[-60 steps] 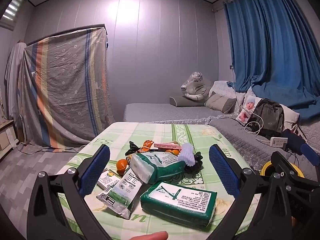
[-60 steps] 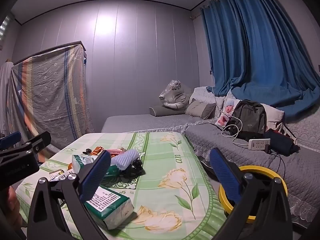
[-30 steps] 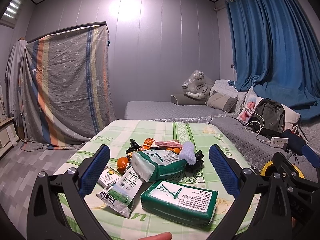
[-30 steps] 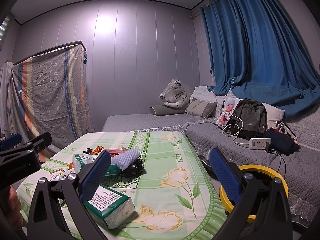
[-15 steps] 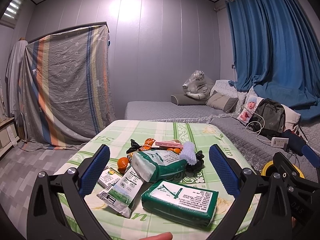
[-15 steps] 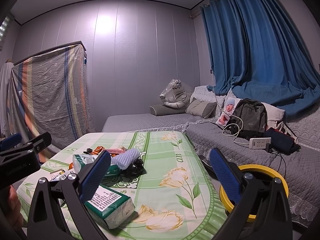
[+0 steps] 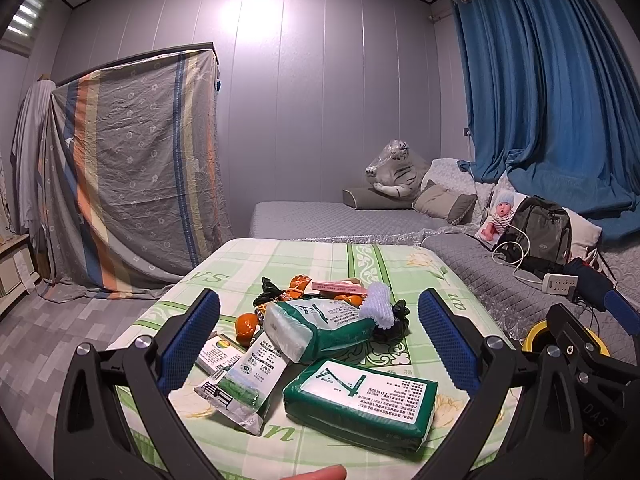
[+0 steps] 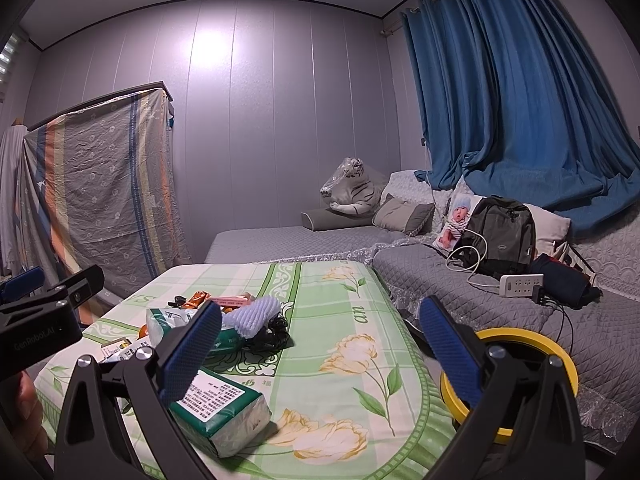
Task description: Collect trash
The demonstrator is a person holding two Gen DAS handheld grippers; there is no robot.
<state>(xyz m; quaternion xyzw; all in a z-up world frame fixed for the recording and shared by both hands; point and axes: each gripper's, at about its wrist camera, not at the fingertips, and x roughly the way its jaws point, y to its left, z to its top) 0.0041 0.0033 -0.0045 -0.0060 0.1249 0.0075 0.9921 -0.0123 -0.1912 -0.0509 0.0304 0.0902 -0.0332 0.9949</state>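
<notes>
The left hand-held gripper point(image 7: 318, 338) hangs released, jaws wide, over the trash heap on the surface point(image 7: 280, 258). At its 6 o'clock lies a green tissue pack point(image 7: 360, 400), long axis running from 9 toward 3 o'clock; a second tissue pack point(image 7: 320, 330) sits beyond, at 12. The left view alone shows the small orange point(image 7: 245, 326) and the flat sachet point(image 7: 240, 384). The right hand-held gripper point(image 8: 320, 346), equally released, holds nothing; its left finger point(image 8: 190, 354) hides part of the heap, and the yellow bin point(image 8: 524, 346) stands at 3 o'clock beside the surface.

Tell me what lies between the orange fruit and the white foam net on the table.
In the left wrist view, a green tissue pack lies tilted between the orange fruit and the white foam net.
</notes>
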